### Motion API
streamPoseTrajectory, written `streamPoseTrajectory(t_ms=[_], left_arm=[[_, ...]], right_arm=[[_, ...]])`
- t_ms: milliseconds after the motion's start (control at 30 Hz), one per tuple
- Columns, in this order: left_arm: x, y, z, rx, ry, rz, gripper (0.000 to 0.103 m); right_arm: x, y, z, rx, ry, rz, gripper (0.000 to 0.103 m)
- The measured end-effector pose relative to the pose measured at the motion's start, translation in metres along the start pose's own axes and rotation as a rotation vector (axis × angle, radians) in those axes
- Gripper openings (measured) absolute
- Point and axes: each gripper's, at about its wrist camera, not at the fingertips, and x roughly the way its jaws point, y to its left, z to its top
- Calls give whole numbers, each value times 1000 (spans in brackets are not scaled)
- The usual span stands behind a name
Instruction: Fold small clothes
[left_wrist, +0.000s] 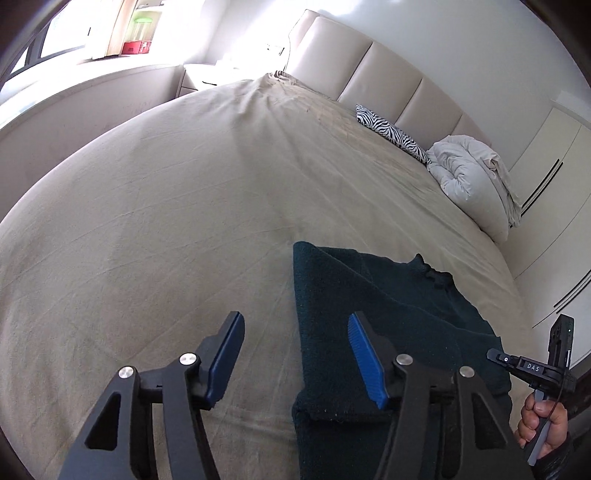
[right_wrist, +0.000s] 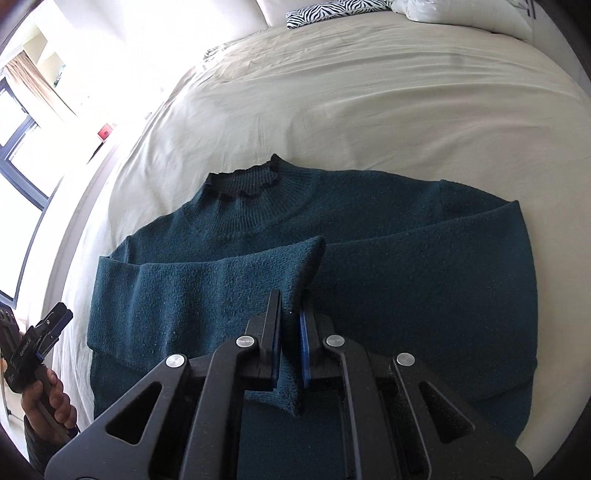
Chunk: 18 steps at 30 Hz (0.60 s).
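Cuff (right_wrist: 295, 295) of sweater (right_wrist: 406, 295) pinched between closed jaws of right gripper (right_wrist: 290, 332), knit bunched up through the pads; sleeve drawn across the sweater's front from its left shoulder, toward the middle of the chest. Left gripper (left_wrist: 295, 358) empty, jaws partly apart, hanging over the sweater's left folded edge, one pad over sheet, the other over knit, nothing between. No earlier view to compare, so only a half-wide stance to report. Sweater lying flat on bed (right_wrist: 369, 92), front up, collar (right_wrist: 247, 181) toward the headboard (left_wrist: 369, 74), other sleeve seemingly already laid across the chest from the right shoulder. Step in hand, as a guess: laying this sleeve flat over the body. To do well: carry cuff level and low over the sweater, keep sleeve straight from the shoulder fold, avoid dragging the body knit along; set cuff down inside the sweater's outline, not hanging past its far side; loosen grip only once cloth rests, then lift straight off so the fuzzy knit does not snag on the pads. Worth steadying the shoulder fold with the free left gripper if the sweater starts to slide. Thick soft knit likely to spring back, so press lightly after release. Beyond the sweater, zebra pillow (left_wrist: 391, 133) and white duvet (left_wrist: 469, 173) near the headboard, well apart from the sweater.
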Motion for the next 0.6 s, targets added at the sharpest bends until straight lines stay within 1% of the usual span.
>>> streamPoseTrajectory(t_ms=[67, 167, 233, 267, 333, 400, 467, 500, 533, 600], left_arm=[[13, -4, 6, 11, 23, 12, 58], [33, -15, 14, 51, 53, 47, 60], [47, -19, 17, 66, 73, 91, 60], [52, -19, 17, 70, 83, 98, 60], [58, -22, 18, 89, 86, 118, 60], [63, -26, 17, 113, 80, 142, 59], [66, -26, 14, 124, 70, 156, 37], [69, -23, 13, 113, 77, 146, 17], [70, -19, 12, 97, 80, 134, 14], [68, -18, 9, 108, 66, 139, 11]], right_arm=[[5, -11, -5, 18, 6, 1, 7], [11, -23, -9, 47, 3, 32, 7], [15, -26, -10, 47, 0, 42, 7], [17, -26, -10, 44, 0, 41, 7], [23, -23, -9, 35, -3, 37, 7], [19, -21, -9, 10, -14, 32, 7], [18, -14, -7, -16, -22, 20, 7], [18, -13, -5, -22, -24, 16, 7], [18, -12, -5, -26, -23, 13, 7], [21, -11, -4, -29, -17, 2, 7]])
